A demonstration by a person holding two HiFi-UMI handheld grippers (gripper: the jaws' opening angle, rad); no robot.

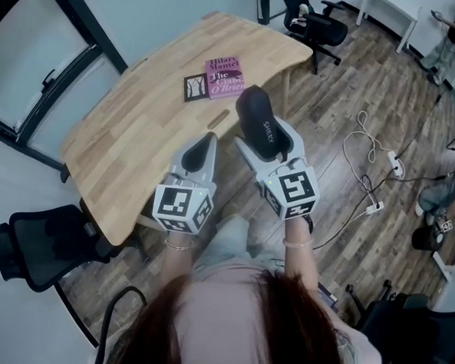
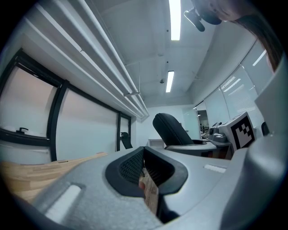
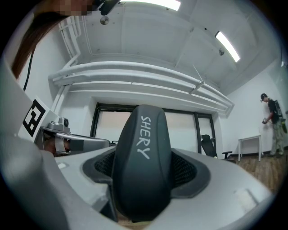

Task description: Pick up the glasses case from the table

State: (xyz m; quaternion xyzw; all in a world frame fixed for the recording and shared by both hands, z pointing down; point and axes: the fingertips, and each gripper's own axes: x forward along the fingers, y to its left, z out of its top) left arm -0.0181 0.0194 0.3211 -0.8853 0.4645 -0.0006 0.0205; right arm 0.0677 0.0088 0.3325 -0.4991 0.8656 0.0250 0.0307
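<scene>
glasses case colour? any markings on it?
Matte black glasses case, with white SHERY lettering along it. It shows best in the right gripper view.

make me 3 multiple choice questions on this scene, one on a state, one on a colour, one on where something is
1. The left tool is:
A. wide open
B. shut, holding nothing
C. gripping something

2. The cover of the book is:
A. green
B. pink
C. yellow

3. The glasses case is:
A. lying on the book
B. in the left tool
C. in the right tool

Answers:
1 B: in the left gripper view its jaws meet with nothing between them.
2 B: the head view shows a pink cover lying on the table.
3 C: in the right gripper view the jaws press on both sides of the dark case.
</scene>
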